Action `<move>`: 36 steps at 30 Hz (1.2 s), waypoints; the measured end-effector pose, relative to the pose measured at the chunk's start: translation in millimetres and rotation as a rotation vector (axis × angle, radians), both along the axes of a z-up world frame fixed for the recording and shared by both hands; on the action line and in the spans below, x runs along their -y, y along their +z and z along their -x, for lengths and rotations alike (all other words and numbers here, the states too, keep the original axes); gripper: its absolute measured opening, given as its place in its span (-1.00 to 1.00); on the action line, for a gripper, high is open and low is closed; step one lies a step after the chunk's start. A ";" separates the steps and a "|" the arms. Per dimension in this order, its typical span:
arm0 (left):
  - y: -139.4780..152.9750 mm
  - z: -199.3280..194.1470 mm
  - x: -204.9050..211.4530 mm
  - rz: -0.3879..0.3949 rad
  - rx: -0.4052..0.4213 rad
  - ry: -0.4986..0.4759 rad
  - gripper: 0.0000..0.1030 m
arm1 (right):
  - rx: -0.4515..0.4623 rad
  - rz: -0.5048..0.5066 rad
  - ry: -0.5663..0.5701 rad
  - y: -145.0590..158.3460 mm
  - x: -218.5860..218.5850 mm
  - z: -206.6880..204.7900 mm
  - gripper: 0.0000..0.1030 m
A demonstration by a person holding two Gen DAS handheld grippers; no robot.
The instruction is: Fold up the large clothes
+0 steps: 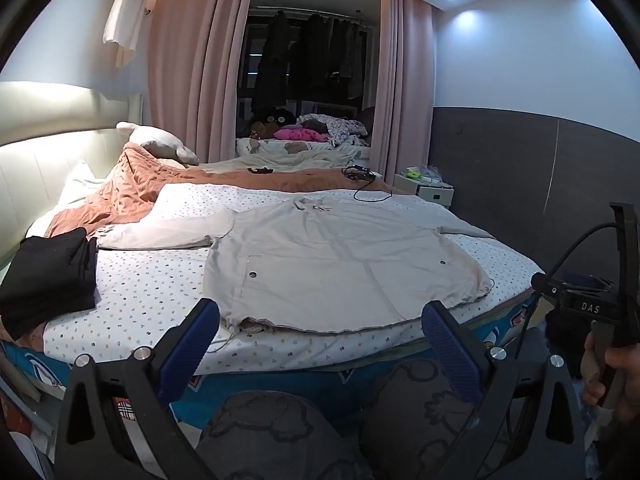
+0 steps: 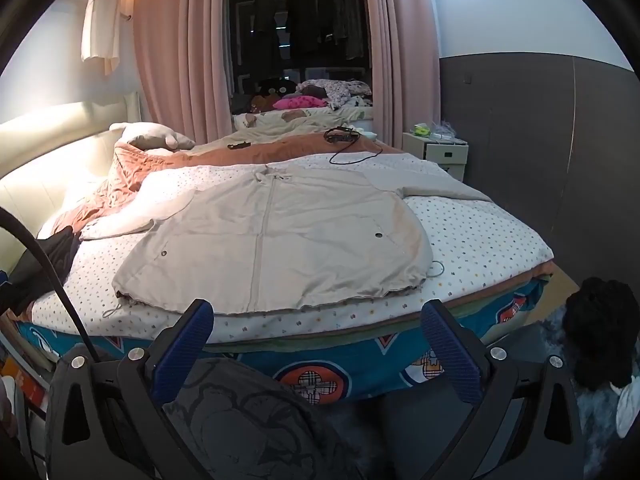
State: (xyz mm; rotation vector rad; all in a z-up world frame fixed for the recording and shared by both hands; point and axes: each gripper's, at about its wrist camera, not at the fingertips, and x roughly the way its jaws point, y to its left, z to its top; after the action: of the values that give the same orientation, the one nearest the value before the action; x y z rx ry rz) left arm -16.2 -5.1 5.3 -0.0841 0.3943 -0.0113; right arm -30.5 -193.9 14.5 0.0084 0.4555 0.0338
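A large beige jacket (image 1: pixel 340 264) lies spread flat, front up, on the dotted bed sheet (image 1: pixel 152 284), hem toward me, both sleeves stretched out sideways. It also shows in the right wrist view (image 2: pixel 280 240). My left gripper (image 1: pixel 320 324) is open and empty, held off the bed's near edge just short of the hem. My right gripper (image 2: pixel 318 320) is open and empty, also short of the hem. The right gripper's body shows at the right edge of the left wrist view (image 1: pixel 592 304).
A folded black garment (image 1: pixel 52 276) lies on the bed's left side. An orange duvet (image 1: pixel 132 188), pillows and a black cable (image 2: pixel 352 148) lie at the far end. A white nightstand (image 2: pixel 440 152) stands right of the bed. My knees are below the grippers.
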 end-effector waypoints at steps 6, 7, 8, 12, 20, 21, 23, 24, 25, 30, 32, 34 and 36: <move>2.2 0.8 -2.7 0.011 0.003 0.001 1.00 | -0.008 -0.009 -0.003 -1.0 0.9 -0.9 1.00; 1.9 1.4 -2.3 0.013 0.004 -0.001 1.00 | -0.009 -0.007 -0.004 -0.6 0.4 -1.1 1.00; 2.0 1.8 -2.6 0.014 0.004 -0.001 1.00 | -0.010 -0.005 -0.005 -0.4 -0.1 -1.3 1.00; 2.6 2.6 -1.5 0.017 0.006 -0.001 1.00 | -0.009 -0.004 -0.010 -0.6 -0.5 0.0 1.00; 1.8 4.4 -3.1 0.021 0.002 0.001 1.00 | -0.003 0.005 -0.018 -1.8 -2.4 3.7 1.00; 1.8 4.9 -3.1 0.020 0.001 0.003 1.00 | -0.004 0.005 -0.019 -2.1 -1.6 3.5 1.00; 2.2 5.5 -2.6 0.020 -0.002 0.006 1.00 | -0.007 0.004 -0.024 -2.2 0.1 3.7 1.00; 2.4 5.3 -2.7 0.023 -0.005 0.006 1.00 | -0.009 0.002 -0.027 -2.1 0.9 4.0 1.00; 2.3 6.7 -5.6 0.027 -0.005 0.005 1.00 | -0.011 -0.001 -0.030 -1.8 1.4 4.5 1.00; 2.9 13.0 -11.9 0.042 0.004 0.005 1.00 | -0.011 0.002 -0.053 2.8 1.8 8.9 1.00; 3.7 14.2 -13.3 0.041 0.008 0.007 1.00 | -0.003 -0.001 -0.060 3.9 2.9 11.2 1.00; 3.7 14.7 -15.3 0.040 0.009 0.011 1.00 | 0.002 -0.003 -0.062 3.9 3.2 12.1 1.00; 4.8 13.8 -16.1 0.043 0.010 0.016 1.00 | -0.004 0.001 -0.055 3.5 3.3 10.6 1.00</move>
State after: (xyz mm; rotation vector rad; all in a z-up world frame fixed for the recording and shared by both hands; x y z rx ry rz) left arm -29.9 11.1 10.1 -0.1299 0.3833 -0.0047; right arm -41.1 -197.2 18.0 0.0197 0.4591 -0.0208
